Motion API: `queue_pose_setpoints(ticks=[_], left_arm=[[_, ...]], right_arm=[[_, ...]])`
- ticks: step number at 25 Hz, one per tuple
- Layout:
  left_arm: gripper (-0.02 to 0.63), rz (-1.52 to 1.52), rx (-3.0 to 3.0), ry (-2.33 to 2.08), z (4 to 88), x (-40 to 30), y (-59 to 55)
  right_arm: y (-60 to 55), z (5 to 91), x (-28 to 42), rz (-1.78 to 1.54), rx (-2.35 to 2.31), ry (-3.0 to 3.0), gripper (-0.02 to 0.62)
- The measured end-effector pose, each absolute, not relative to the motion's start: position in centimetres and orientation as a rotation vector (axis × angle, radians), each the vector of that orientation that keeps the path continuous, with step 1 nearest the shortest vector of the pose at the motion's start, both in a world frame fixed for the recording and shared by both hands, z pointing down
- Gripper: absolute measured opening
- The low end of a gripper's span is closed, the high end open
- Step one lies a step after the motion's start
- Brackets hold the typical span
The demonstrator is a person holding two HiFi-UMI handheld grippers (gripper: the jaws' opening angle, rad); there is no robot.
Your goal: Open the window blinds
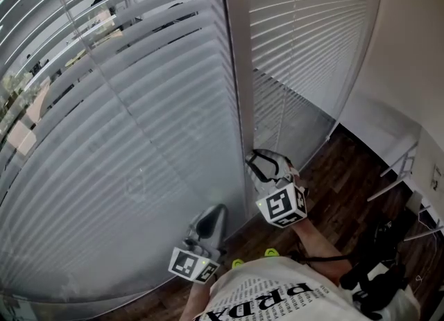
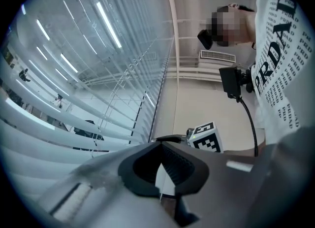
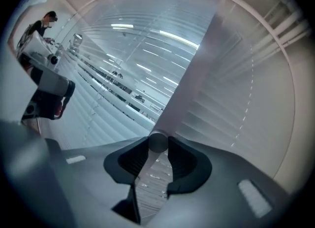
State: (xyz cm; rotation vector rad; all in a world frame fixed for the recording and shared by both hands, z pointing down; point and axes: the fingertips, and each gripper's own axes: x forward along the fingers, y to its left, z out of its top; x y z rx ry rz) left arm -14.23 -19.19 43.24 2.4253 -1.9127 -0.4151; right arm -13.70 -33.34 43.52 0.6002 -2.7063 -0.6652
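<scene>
Window blinds [image 1: 125,139] fill the left of the head view. Slats are half tilted, with outdoor strips showing at the upper left. A second blind [image 1: 305,42] right of the window post [image 1: 236,91] looks flat shut.

Step in hand, as I judge it, is working the tilt control at the post to swing the slats level. To do it well:
- keep the clamp firm on the grey rod [image 3: 157,142]
- twist about the rod's own axis, don't pull sideways
- small turns, watching the slat gaps widen evenly
- stop when the slats lie edge-on
- keep the other gripper from dragging on the slats

Right gripper [image 3: 157,158]: jaws drawn in narrow, dark ribbed pads on either side of the rod's round end, touching it on both flanks, so it holds the rod. The post runs up just behind it. In the head view this gripper sits low, right against the post foot, marker cube toward the person.

Left gripper [image 2: 160,165]: jaws almost together, only a slim V gap. A white piece [image 2: 158,173] is wedged in that gap. It looks pinched, but what it is (cord end or slat edge) can't be told. In the head view it points up at the bottom slats of the left blinds, just beside them and left of the post, near the other gripper but apart from it.

Dark wood floor [image 1: 347,174] is below right
</scene>
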Motion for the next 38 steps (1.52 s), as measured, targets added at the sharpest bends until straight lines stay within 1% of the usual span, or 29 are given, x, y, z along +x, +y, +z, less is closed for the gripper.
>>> queue_pose_setpoints(ticks=[10,16,20,26,33,38], left_arm=[[-0.009,-0.409,2.425,-1.908,43.22,-14.22,-19.10],[-0.009,-0.408,2.426,-1.899,43.31,-14.13,-19.22],[-0.009,-0.404,2.430,-1.896,43.40,-13.92,-19.26],[-0.009,-0.399,2.430,-1.888,43.34,-13.90,-19.24],[-0.009,-0.399,2.437,-1.884,43.20,-13.80,-19.32],[-0.009,-0.397,2.437,-1.884,43.21,-13.67,-19.19]], right_arm=[[-33.60,43.39,-13.61,-0.290,0.587,-2.854,0.129],[-33.92,43.57,-13.48,-0.123,0.579,-2.905,0.129],[-34.07,43.66,-13.31,0.087,0.562,-2.956,0.129],[-34.01,43.51,-13.46,0.200,0.556,-2.973,0.129],[-34.04,43.42,-13.50,0.419,0.525,-2.998,0.130],[-34.00,43.42,-13.41,0.449,0.530,-3.005,0.130]])
